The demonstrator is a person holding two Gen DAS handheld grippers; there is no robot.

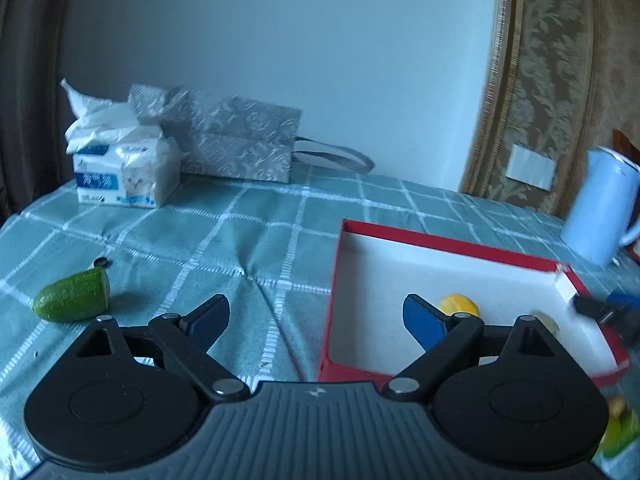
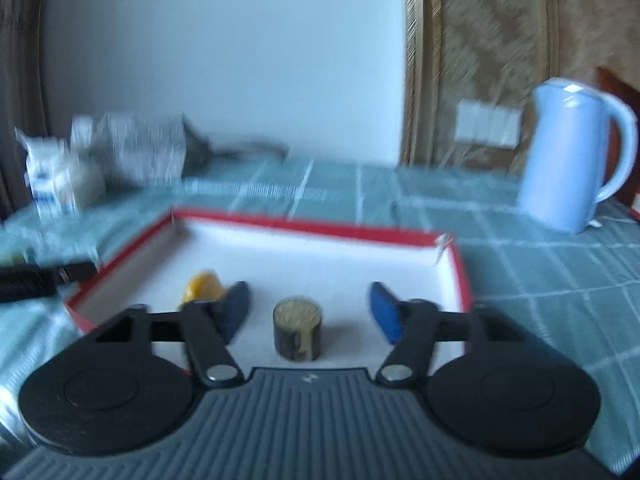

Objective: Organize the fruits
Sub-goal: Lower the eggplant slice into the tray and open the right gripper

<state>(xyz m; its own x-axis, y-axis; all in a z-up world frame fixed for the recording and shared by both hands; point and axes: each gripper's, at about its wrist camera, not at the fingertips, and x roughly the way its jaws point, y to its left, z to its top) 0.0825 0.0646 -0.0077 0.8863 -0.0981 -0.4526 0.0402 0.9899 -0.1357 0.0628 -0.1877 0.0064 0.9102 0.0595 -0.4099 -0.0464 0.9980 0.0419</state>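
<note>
A red box with a white inside (image 1: 440, 240) lies on the checked tablecloth. In it are a yellow fruit piece (image 1: 460, 304) and a dark brown-and-tan cylindrical piece (image 2: 298, 332). My right gripper (image 2: 309, 295) is open over the box (image 2: 304, 224); the cylindrical piece stands between its blue pads, untouched, and the yellow piece (image 2: 204, 284) sits behind the left finger. My left gripper (image 1: 316, 308) is open, straddling the box's left wall with nothing between its fingers. A cut green fruit (image 1: 74, 300) lies on the cloth to its left.
A light blue kettle (image 2: 568, 160) stands right of the box. A tissue pack (image 1: 124, 176) and a grey patterned gift bag (image 1: 236, 140) sit at the back left by the wall. A green-yellow object (image 1: 620, 428) shows at the lower right edge.
</note>
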